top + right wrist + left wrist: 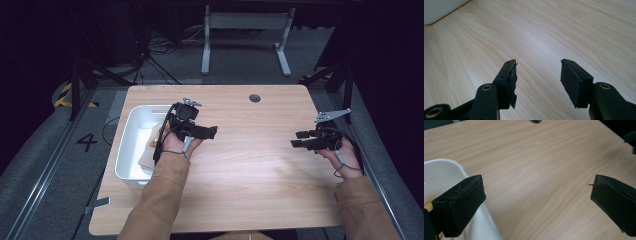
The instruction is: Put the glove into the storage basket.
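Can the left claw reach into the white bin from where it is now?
Probably yes. The left claw is open and holds nothing, and it is just beside the white bin, whose top is open. Nothing stands between them, though the claw points away toward the table's middle, so the hand must turn back first.

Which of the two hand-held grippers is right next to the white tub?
The left hand-held gripper: it sits beside the white tub, while the right hand-held gripper is across the table.

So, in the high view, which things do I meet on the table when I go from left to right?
White bin → left gripper, jaws open beside the bin → bare wooden table with its round hole → right gripper, jaws open, near the right edge.
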### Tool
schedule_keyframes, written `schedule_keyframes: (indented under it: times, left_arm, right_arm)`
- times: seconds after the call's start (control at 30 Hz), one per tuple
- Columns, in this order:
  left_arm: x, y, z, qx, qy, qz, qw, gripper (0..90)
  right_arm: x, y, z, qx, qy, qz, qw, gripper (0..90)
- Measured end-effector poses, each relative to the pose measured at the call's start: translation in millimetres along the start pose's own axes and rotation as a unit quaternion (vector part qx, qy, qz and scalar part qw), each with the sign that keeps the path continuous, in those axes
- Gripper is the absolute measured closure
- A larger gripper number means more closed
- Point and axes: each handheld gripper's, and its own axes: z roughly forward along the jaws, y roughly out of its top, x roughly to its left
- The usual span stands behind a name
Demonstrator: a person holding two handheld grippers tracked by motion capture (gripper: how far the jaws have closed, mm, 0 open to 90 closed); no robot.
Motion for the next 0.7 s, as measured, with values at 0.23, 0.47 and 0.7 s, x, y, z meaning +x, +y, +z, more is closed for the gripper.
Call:
schedule_keyframes:
  times: [0.23,0.47,0.7]
  left_arm:
    - [-14.5,5.4,-0.4,-0.011,-0.041,0.040,0.9983,0.5]
    - [-19.9,-1.8,2.4,-0.031,-0.088,0.075,0.9927,0.5]
    - [-25.8,-10.6,11.4,-0.022,-0.107,0.087,0.9902,0.4]
  right_arm:
    - [0.1,0.2,-0.3,-0.001,0.001,-0.004,1.0000,46.9]
    - [1.2,1.0,0.8,-0.002,0.001,-0.007,1.0000,46.9]
    - [1.0,0.5,4.2,0.003,0.000,-0.008,1.0000,46.6]
